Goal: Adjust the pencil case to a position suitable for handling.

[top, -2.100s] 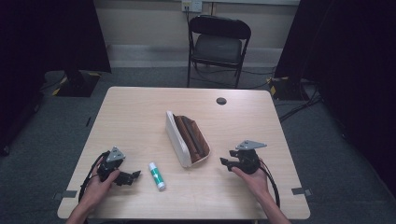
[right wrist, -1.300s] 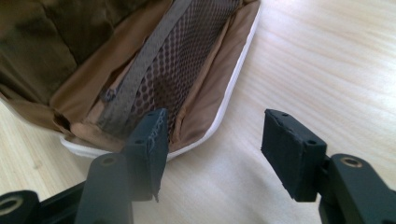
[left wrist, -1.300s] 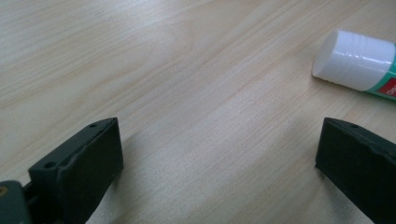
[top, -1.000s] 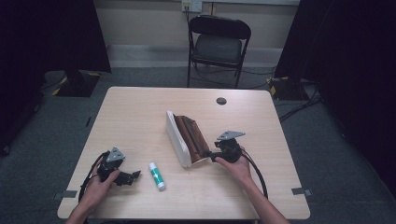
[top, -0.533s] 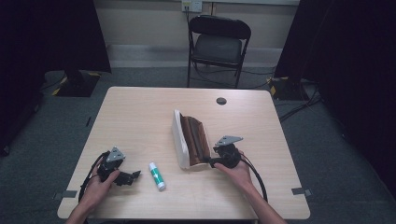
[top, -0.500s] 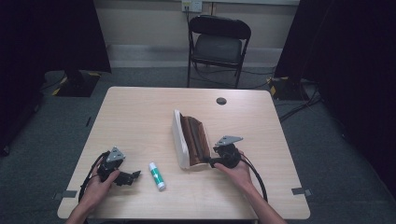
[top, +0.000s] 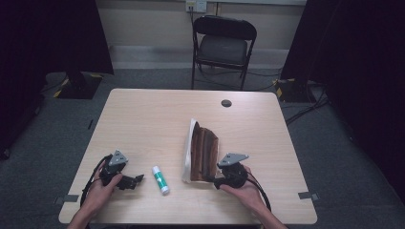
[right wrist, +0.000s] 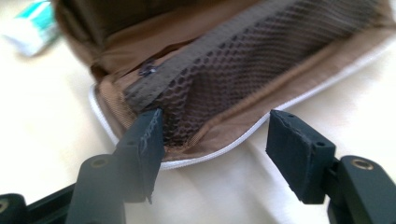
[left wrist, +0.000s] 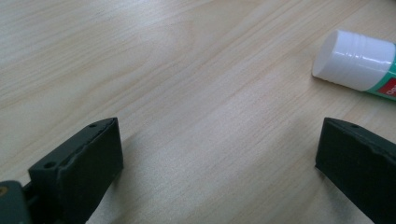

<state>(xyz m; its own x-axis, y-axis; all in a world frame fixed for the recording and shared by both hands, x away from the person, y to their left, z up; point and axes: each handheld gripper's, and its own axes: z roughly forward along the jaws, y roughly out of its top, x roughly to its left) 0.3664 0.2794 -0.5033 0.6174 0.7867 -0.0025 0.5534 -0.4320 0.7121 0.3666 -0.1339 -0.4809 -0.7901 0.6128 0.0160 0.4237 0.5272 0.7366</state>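
**Brown mesh between my right tongs, the pouch lying open on the tabletop**

Brown mesh sits just ahead of my right tongs [right wrist: 215,140], whose jaws stand apart and have just been opening a little further; in the right gripper view the near corner of the pouch [right wrist: 243,60] lies between them, its white piped edge crossing the gap, but the pads are not pressing on it. The left-hand jaw in that view seems to touch the mesh pocket, though I cannot be sure; the other one stands clear of the cloth. From the high view, my right tongs [top: 211,179] sit at the pouch's [top: 203,150] near right corner, low on the tabletop [top: 143,119].

My left tongs [top: 138,180] are spread wide with nothing between them, resting near the front left of the tabletop. In the left gripper view I see bare pale wood between the jaws, and the white cap of the glue stick [left wrist: 357,65] just beyond the right-hand one, not touching it.

The pouch lies spread open right of the tabletop's middle, white outside, brown lining up. The glue stick [top: 160,180] lies between my two tongs, just left of the pouch and apart from it. Farther off, a dark round cable hole [top: 226,103] near the far edge, and a black folding chair [top: 222,45] beyond it
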